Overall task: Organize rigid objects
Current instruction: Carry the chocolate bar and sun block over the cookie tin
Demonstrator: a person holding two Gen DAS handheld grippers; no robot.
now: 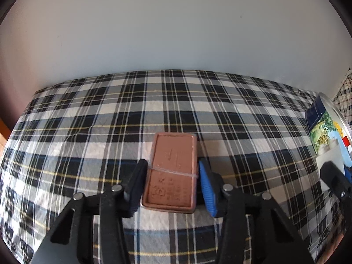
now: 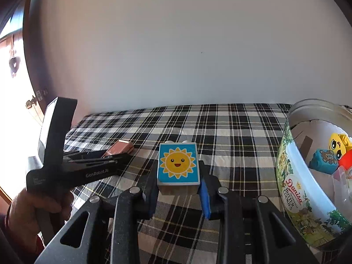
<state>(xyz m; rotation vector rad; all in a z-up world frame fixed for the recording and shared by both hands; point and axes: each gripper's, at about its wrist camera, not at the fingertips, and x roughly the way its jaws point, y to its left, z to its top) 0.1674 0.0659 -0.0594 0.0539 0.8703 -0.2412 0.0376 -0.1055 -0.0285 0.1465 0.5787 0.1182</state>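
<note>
A flat brown rectangular case (image 1: pixel 172 171) with a thin elastic band across it lies on the plaid cloth (image 1: pixel 88 121). My left gripper (image 1: pixel 172 184) straddles it, left pad touching its side, a small gap on the right, so it is open. In the right wrist view the case (image 2: pixel 120 148) lies beyond the left gripper (image 2: pixel 114 160). My right gripper (image 2: pixel 178 189) is shut on a blue toy block with a smiling sun (image 2: pixel 178 167), held above the cloth, left of the cookie tin (image 2: pixel 292 187).
The round Danisa tin stands at the right and holds several toy blocks, one yellow (image 2: pixel 337 144) and one blue (image 2: pixel 324 160). Its side shows at the right edge of the left wrist view (image 1: pixel 325 129). A white wall rises behind the cloth's far edge.
</note>
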